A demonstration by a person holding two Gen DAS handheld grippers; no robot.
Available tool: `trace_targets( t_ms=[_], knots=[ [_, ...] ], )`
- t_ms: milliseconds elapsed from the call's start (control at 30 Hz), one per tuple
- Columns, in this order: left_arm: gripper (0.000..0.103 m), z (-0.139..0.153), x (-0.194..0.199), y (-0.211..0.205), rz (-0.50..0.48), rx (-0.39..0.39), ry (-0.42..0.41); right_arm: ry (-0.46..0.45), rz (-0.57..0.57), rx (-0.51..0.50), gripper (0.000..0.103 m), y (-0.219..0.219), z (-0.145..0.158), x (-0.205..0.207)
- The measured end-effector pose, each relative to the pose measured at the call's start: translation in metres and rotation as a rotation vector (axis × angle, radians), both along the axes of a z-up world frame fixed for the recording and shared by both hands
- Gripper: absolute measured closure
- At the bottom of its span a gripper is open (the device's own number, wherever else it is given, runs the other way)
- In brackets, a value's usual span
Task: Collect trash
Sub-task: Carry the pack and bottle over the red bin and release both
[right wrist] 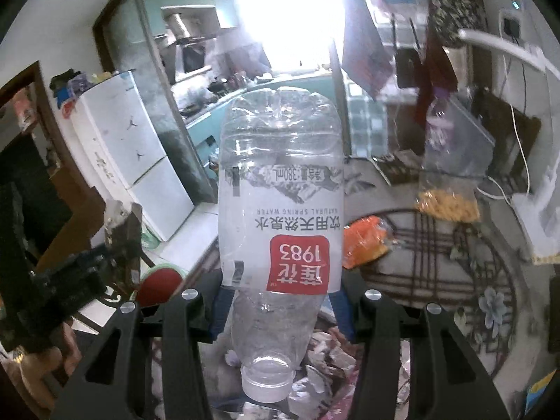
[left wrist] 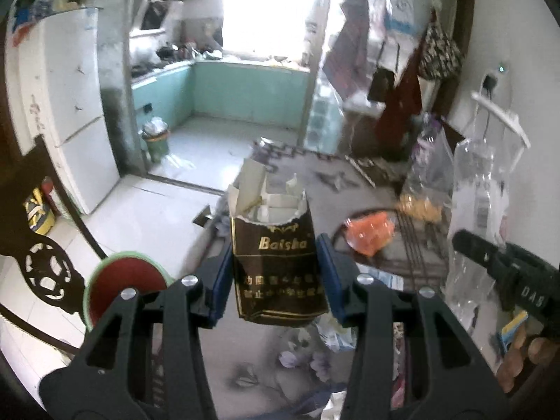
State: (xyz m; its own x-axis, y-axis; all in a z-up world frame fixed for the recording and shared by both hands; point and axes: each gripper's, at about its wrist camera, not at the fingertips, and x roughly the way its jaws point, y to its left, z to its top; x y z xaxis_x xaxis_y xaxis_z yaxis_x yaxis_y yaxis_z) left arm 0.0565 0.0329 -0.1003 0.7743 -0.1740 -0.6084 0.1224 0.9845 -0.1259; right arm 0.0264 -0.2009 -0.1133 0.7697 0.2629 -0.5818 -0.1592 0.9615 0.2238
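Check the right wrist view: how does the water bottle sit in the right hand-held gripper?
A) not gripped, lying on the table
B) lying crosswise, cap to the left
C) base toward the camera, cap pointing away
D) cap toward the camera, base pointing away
D: the water bottle sits clamped in the right hand-held gripper with its white cap nearest the lens, its ribbed base farthest away, and its label reading upside down.

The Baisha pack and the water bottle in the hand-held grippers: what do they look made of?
Baisha pack: seems printed paper, dark brown with gold lettering, slightly glossy; its torn top shows pale paper inside.
Water bottle: looks like thin clear plastic, ribbed and see-through, with a white and red label and a whitish cap.
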Motion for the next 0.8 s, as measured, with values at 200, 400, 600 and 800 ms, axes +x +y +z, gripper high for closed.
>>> trace_targets(
  t_ms=[200,400,600,800],
  knots=[
    [0.059,0.013,-0.009,0.054,0.122,-0.03,-0.015,-0.022,0.07,-0.009,0.056,0.033,0.014,0.0],
    [0.059,0.015,-0.026,0.113,0.254,-0.041,-0.025,-0.023,0.177,-0.032,0.056,0.084,0.014,0.004],
    [0.059,0.011,-0.03,0.162,0.352,-0.032,-0.01,0.004,0.283,-0.036,0.056,0.137,0.003,0.019],
    [0.059,-0.013,-0.02,0.203,0.414,-0.05,0.059,0.102,0.382,-0.029,0.056,0.188,-0.028,0.046]
  ],
)
